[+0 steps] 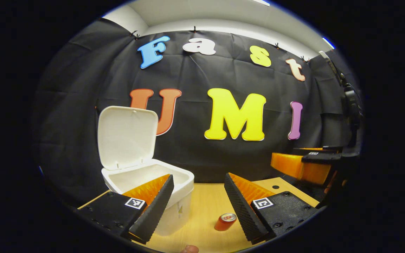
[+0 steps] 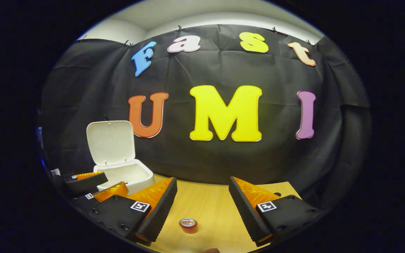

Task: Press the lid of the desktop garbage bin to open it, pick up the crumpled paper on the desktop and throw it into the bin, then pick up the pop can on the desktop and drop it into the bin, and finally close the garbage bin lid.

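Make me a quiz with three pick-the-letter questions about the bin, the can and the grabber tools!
1. Where is the pop can?
A. Inside the bin
B. On the desktop
C. Held in a tool

2. What colour is the garbage bin?
A. White
B. Green
C. Blue

3. How is the bin's lid?
A. Shut flat
B. Lying on the desktop
C. Standing open

Answers:
1. B, the can stands on the wooden desktop, apart from both tools.
2. A, bin and lid are both white.
3. C, the lid stands upright behind the open bin.

The left tool and right tool are both open and hold nothing.
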